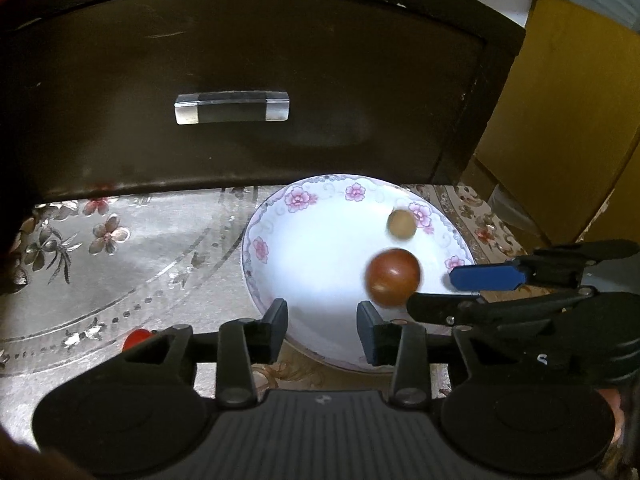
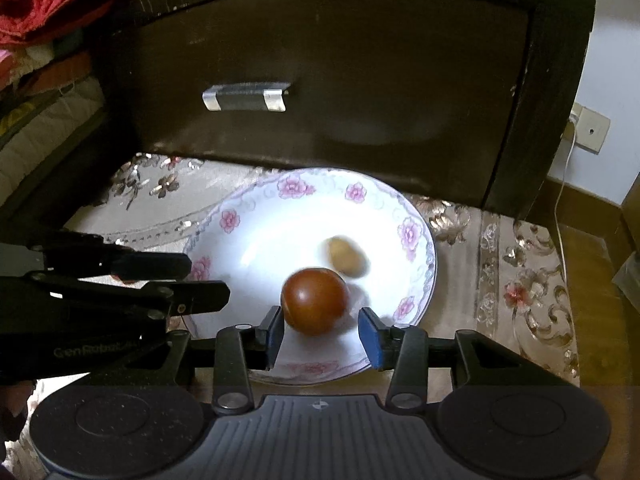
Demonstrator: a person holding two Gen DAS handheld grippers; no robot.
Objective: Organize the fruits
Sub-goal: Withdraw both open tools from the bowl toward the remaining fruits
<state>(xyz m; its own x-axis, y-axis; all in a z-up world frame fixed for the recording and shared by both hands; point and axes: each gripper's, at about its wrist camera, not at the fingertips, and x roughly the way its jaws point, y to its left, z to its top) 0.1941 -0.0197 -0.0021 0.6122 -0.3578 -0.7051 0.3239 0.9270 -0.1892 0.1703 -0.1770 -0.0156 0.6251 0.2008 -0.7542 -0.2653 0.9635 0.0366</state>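
Observation:
A white plate with pink flowers [image 1: 304, 248] [image 2: 256, 240] sits on the patterned cloth. On it lie a round red-brown fruit [image 1: 393, 277] [image 2: 315, 301] and a smaller tan fruit [image 1: 401, 223] [image 2: 346, 258], both blurred. My right gripper [image 2: 320, 334] is open just in front of the red-brown fruit, which sits close to its left finger without being held. It also shows in the left wrist view [image 1: 452, 292]. My left gripper [image 1: 323, 328] is open and empty over the plate's near rim. A small red fruit [image 1: 137, 338] lies on the cloth beside the left gripper's left finger.
A dark wooden drawer front with a metal handle [image 1: 232, 107] [image 2: 247, 97] stands right behind the plate. Yellow cabinet [image 1: 568, 112] at the right. Bedding and red cloth [image 2: 48, 8] at the far left. A wall socket with a cable [image 2: 588, 130] at the right.

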